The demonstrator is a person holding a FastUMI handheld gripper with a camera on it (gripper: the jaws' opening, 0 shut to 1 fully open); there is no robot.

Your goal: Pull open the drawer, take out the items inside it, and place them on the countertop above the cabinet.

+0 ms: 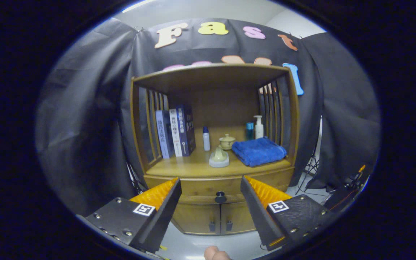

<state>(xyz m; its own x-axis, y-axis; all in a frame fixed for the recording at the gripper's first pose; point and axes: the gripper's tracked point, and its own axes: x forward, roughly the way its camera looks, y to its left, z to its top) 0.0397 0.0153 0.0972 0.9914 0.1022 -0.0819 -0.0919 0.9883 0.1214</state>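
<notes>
The tongs (pixel 211 187) are hanging released, fingers spread wide and gripping nothing, and a fingertip of the person (pixel 216 254) is peeking in beneath them. Just ahead, between the fingers, the dark knob (pixel 220 197) is sitting on the drawer (pixel 208 187), which is resting closed in the wooden cabinet (pixel 215 144); two lower doors (pixel 217 218) are showing under it. Above the drawer, the surface (pixel 186 167) is carrying a pale lidded dish (pixel 219 157) near its front edge and a folded blue towel (pixel 259 151) just beside it. Farther back, upright books (pixel 175 132) are leaning at one side, with a small white bottle (pixel 206 139), a little lidded pot (pixel 226 141), a teal container (pixel 249 130) and a pump bottle (pixel 259 126) standing behind. Black cloth (pixel 85 126) is draping round the cabinet, and a stand (pixel 311 169) is poking out at its edge.
</notes>
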